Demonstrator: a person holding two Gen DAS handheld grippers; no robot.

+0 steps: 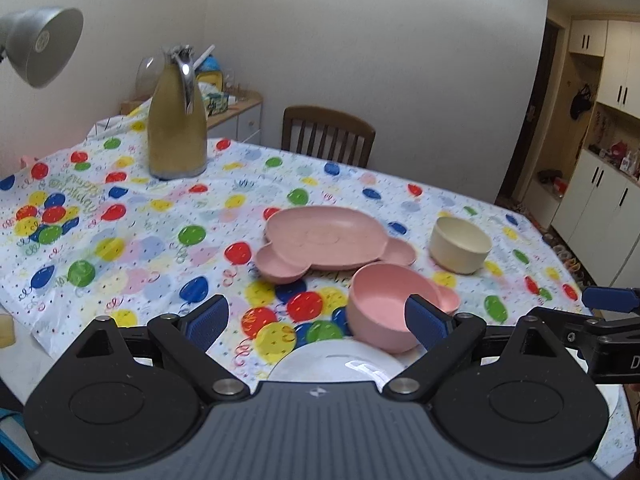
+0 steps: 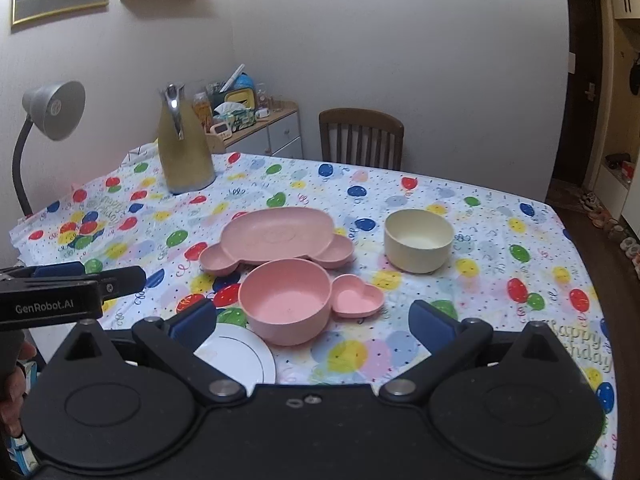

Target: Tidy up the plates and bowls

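I count two bowls, one pink bowl and one cream bowl; two pink dishes, one bear-shaped plate and one heart dish; one white plate; one jug.

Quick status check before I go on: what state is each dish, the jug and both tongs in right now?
Pink bowl: upright, empty.
Cream bowl: upright, empty, standing apart.
Bear-shaped plate: flat, empty.
Heart dish: flat, empty, beside the pink bowl.
White plate: flat, empty, nearest edge.
Jug: upright, lid closed.
Left tongs: open, holding nothing.
Right tongs: open, holding nothing.
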